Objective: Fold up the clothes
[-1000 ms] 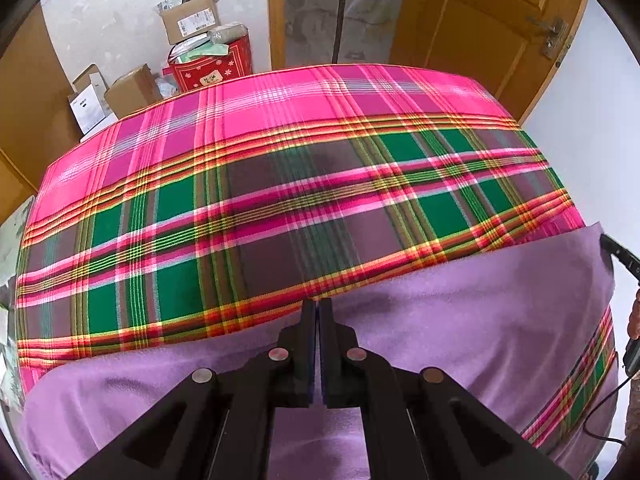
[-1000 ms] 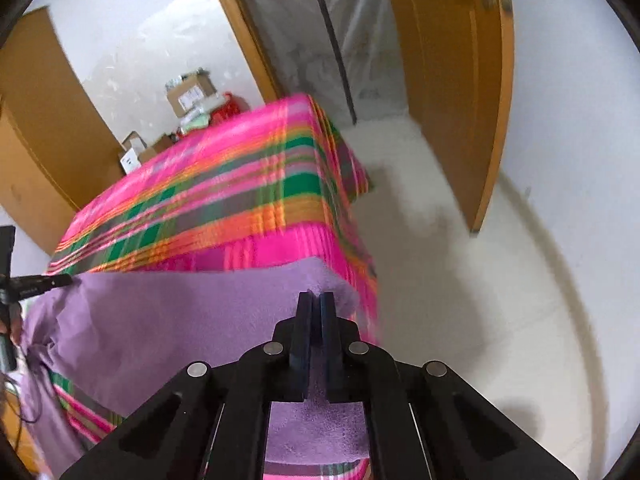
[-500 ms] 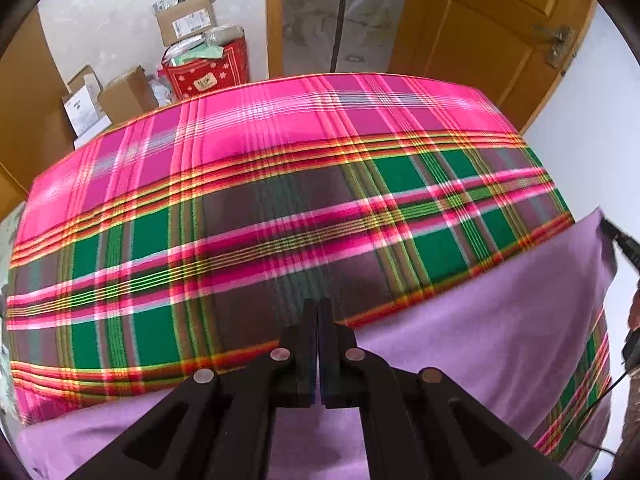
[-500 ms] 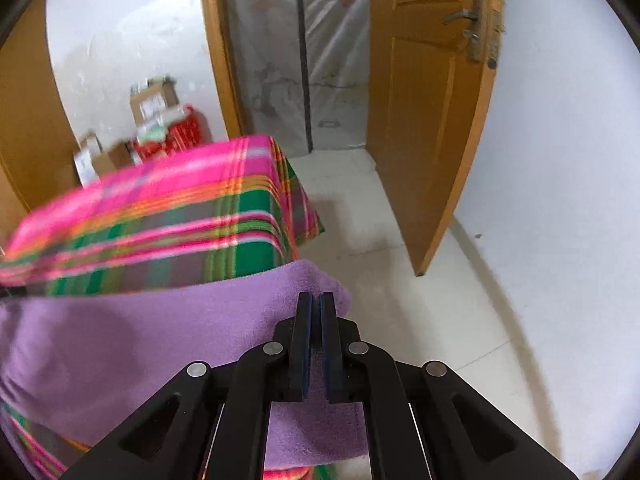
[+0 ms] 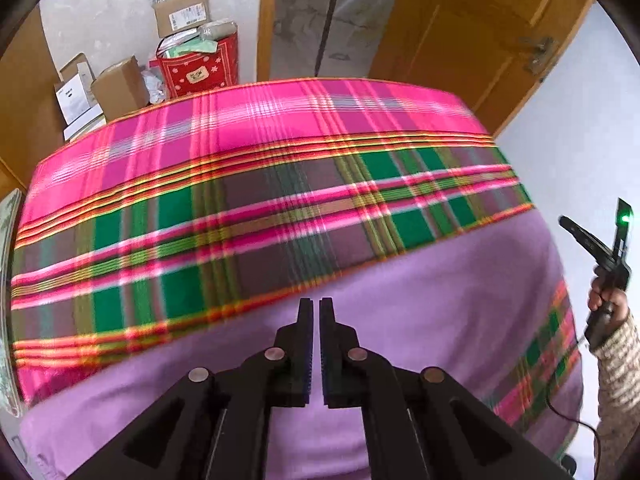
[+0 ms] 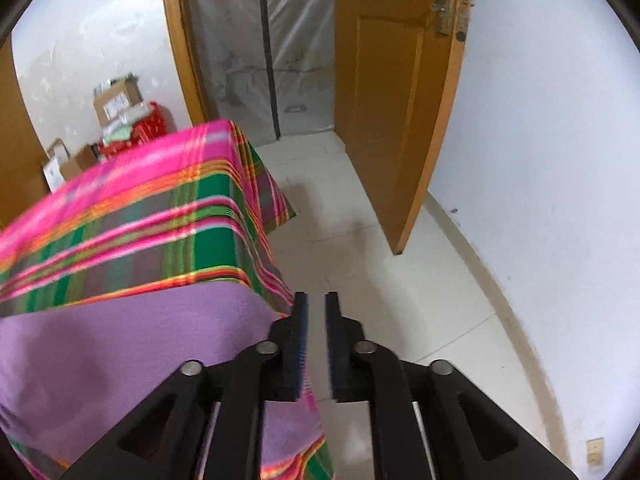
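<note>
A purple garment [image 5: 440, 300] lies spread flat along the near edge of a table under a pink and green plaid cloth [image 5: 280, 184]. My left gripper [image 5: 316, 305] hovers just above the garment's far edge. Its jaws are opening to a narrow gap with nothing between them. In the right wrist view, the garment [image 6: 140, 340] ends at the table's right corner and hangs a little over it. My right gripper [image 6: 316, 299] is just past that corner, over the floor. Its jaws are opening and no cloth is between them. A hand [image 5: 604, 304] holds that gripper at the right of the left wrist view.
Cardboard boxes [image 5: 120, 88] and a red bag [image 5: 196, 72] stand on the floor behind the table. An open wooden door [image 6: 392, 100] and a white wall bound the tiled floor [image 6: 360, 240] to the right of the table. A doorway covered with plastic sheet [image 6: 280, 40] is behind.
Both grippers were shut on the purple garment's edge and have let it go. The left one has lifted off the cloth, and the right one has swung out past the table corner.
</note>
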`<state>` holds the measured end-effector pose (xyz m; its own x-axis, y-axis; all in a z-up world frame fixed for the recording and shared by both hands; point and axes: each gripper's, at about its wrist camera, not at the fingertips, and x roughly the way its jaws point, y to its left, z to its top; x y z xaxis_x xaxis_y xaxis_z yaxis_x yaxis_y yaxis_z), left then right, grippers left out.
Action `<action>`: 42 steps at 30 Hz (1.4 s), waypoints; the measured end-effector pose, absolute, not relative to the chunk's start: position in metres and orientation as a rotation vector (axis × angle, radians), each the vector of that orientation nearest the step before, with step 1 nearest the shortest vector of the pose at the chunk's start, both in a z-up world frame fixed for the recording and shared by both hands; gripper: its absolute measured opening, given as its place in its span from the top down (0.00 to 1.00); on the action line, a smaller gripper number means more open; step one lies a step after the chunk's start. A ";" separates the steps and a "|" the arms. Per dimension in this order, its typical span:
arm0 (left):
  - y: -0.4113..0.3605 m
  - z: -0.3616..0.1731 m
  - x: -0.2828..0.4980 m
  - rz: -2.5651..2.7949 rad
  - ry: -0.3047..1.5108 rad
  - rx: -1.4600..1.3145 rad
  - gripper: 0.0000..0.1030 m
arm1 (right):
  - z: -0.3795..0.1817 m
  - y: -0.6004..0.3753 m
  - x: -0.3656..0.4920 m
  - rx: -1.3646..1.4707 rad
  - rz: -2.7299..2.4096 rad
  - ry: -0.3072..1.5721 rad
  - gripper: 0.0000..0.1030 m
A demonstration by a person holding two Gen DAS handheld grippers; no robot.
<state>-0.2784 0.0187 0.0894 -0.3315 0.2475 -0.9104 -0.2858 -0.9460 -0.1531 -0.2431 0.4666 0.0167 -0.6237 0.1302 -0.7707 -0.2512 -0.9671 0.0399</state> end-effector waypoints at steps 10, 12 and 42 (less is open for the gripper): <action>-0.036 0.133 -0.196 2.359 0.063 -1.605 0.90 | 0.076 0.382 -0.189 -1.274 2.911 0.132 0.79; -0.053 0.133 -0.177 2.369 0.041 -1.630 0.89 | 0.085 0.351 -0.177 -1.309 3.002 0.077 0.79; -0.212 0.027 -0.071 2.348 -0.529 -1.776 0.89 | 0.002 0.015 -0.133 -1.851 3.438 -0.453 0.71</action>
<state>-0.0705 -0.2121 0.0266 -0.2877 0.3260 -0.9005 0.0913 -0.9266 -0.3647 -0.1327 0.0153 0.0021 -0.3267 -0.5281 -0.7838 0.7131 -0.6820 0.1624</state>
